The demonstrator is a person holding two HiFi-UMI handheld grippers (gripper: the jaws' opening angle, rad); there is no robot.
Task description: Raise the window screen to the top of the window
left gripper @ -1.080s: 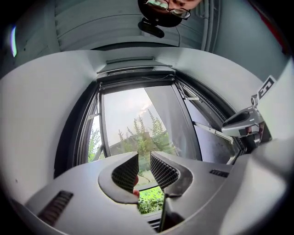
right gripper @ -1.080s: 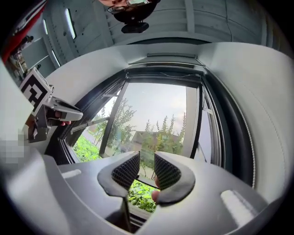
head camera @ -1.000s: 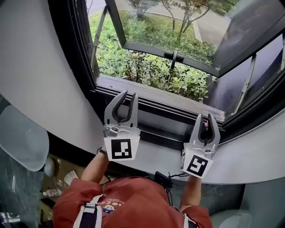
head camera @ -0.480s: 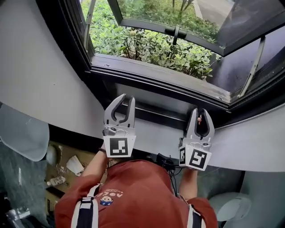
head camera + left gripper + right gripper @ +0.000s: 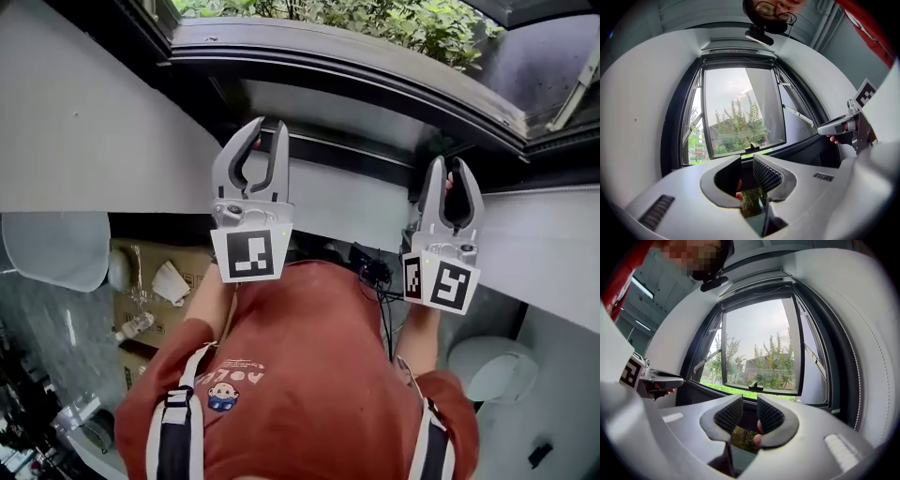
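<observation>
In the head view, the left tool (image 5: pixel 267 131) and the right tool (image 5: pixel 451 169) point at the window's foot, about equally near it. Just beyond their tips a dark bar (image 5: pixel 347 157) runs left to right. It is probably the window screen's pull rail; the screen itself cannot be made out.

In the left gripper view, the jaws stand partly apart and empty, with the frame's foot crosswise just beyond.

In the right gripper view, the jaws are likewise narrow and empty, and the open window rises above them.

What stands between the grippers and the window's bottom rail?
Nothing visible. The left gripper and right gripper, both open and empty, face the bottom rail with only air ahead.
</observation>
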